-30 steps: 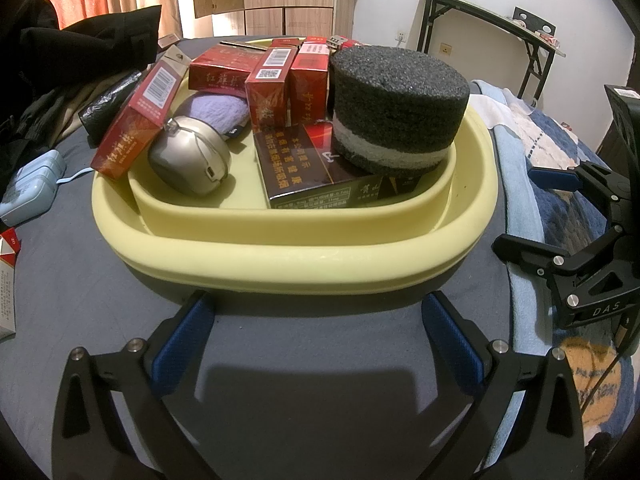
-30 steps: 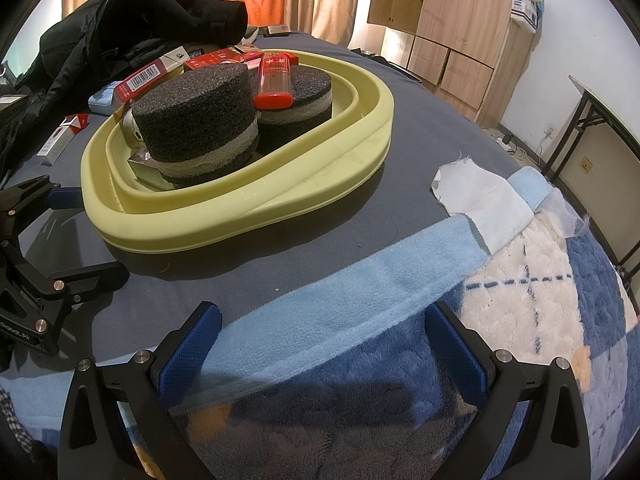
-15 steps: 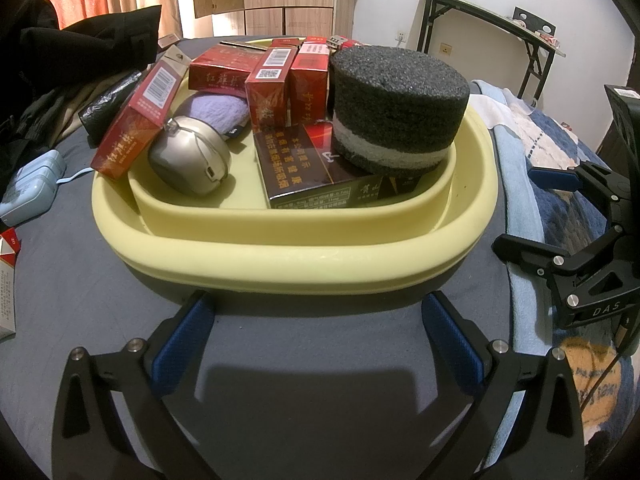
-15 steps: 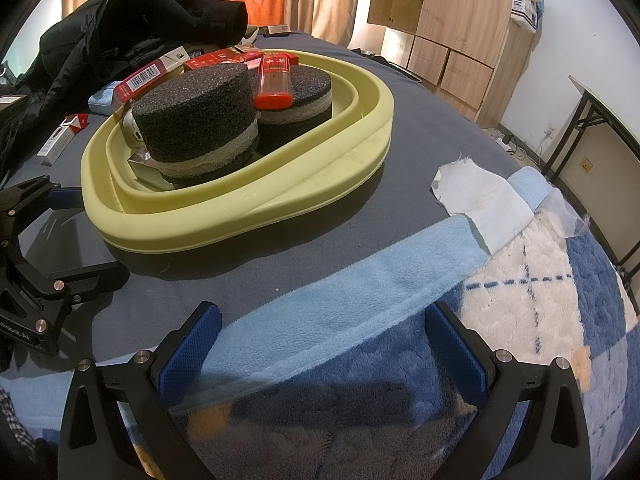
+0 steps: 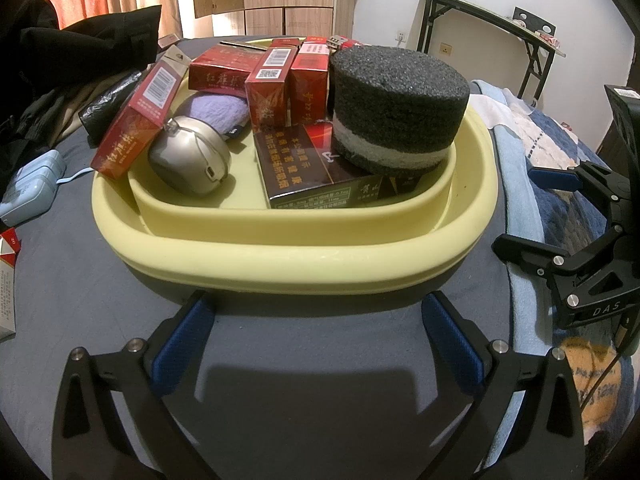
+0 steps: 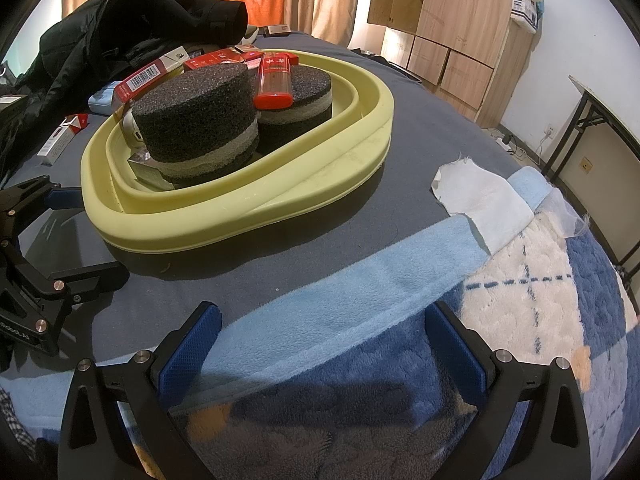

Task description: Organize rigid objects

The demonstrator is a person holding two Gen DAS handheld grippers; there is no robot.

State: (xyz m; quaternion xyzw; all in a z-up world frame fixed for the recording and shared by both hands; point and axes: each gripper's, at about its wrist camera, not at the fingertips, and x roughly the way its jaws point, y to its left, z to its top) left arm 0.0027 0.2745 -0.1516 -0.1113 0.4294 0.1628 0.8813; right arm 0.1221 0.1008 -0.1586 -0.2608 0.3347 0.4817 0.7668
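Yellow plastic makes up the basin (image 5: 296,264), which sits on a grey sheet with a thick rolled rim and a second rim nested inside it. By the look of it the basin is stiff and light, though loaded it would tip if lifted by one edge; the rolled rim is probably the best place to take hold, ideally on two opposite sides. Inside lie red boxes (image 5: 266,88), a dark brown box (image 5: 296,172), a silver mouse (image 5: 188,160), something purple and fuzzy (image 5: 214,110) and a black foam block (image 5: 396,108) with a pale band. The boxes are likely light, hard-cornered card, best pinched across their narrow faces. The foam would give under the fingers, and the mouse looks smooth and rounded, so it may slip. From the right wrist view a second foam block (image 6: 308,92) shows behind, with a red lighter (image 6: 274,80) on top. The left gripper (image 5: 316,340) hovers just before the basin with its jaws spread wide, holding nothing. The right gripper (image 6: 320,344) is likewise wide apart and empty, over a blue blanket (image 6: 400,360)
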